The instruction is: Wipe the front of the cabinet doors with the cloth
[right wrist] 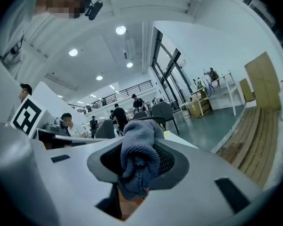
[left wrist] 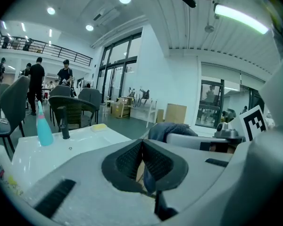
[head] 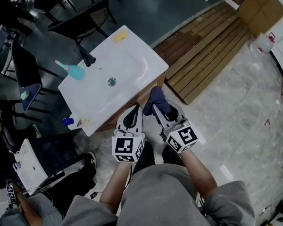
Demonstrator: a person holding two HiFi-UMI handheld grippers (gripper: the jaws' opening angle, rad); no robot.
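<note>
From above, a white sink top [head: 132, 55] sits on a wooden cabinet whose front [head: 142, 97] shows only as a thin brown strip below the near edge. My right gripper [head: 156, 108] is shut on a dark blue cloth [head: 158, 100], which is bunched against that strip. In the right gripper view the cloth [right wrist: 137, 157] fills the gap between the jaws. My left gripper [head: 135, 109] is just left of it, close to the cabinet front, with its jaws shut on nothing [left wrist: 142, 146]. The cloth [left wrist: 172, 128] also shows in the left gripper view.
On the sink top are a teal spray bottle [head: 73, 71], a black faucet [head: 87, 58], a yellow sponge [head: 120, 36] and a blue-capped item [head: 68, 122]. A slatted wooden platform [head: 212, 51] lies to the right. Dark chairs [head: 85, 18] and seated people stand left and behind.
</note>
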